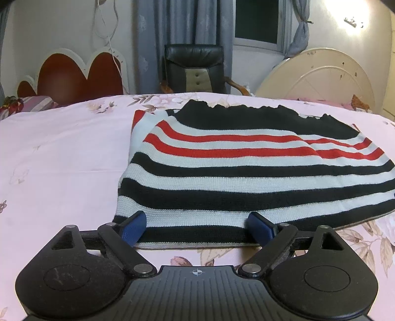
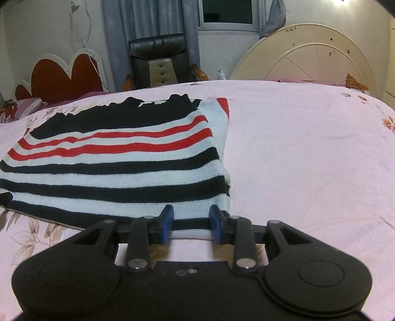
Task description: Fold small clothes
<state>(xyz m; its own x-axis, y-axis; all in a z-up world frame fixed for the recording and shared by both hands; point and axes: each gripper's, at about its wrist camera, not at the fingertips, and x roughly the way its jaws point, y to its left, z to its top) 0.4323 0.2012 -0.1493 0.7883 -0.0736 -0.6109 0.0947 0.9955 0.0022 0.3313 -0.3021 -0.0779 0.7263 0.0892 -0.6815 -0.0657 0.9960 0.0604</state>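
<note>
Striped knit in black, white and red, a small sweater [image 1: 246, 158] lies flat on the pink floral bedsheet [image 1: 61, 153], its black upper part with a ragged edge toward the far side of the bed and its striped hem at the near edge. One side looks folded in over the body, so a strip of red and white shows at the far corner beneath the top layer.

In the left wrist view, the left gripper [image 1: 197, 228] sits at the near hem, close to the sweater's left corner. Its blue pads [image 1: 134, 228] stand wide apart, with the bottom black stripe of the hem lying between them and not pinched.

In the right wrist view, the right gripper [image 2: 190, 223] is at the near hem by the sweater's right corner. Its blue pads [image 2: 166, 222] are much closer together, with a short stretch of hem between them; the knit there lies flat and unbunched, so the pads flank it and show no squeeze.

Beyond the bed stand a black leather chair [image 1: 195, 66], grey curtains [image 1: 172, 22], a red heart-shaped headboard [image 1: 74, 74] and a cream round tabletop [image 1: 318, 74] leaning against the wall.
</note>
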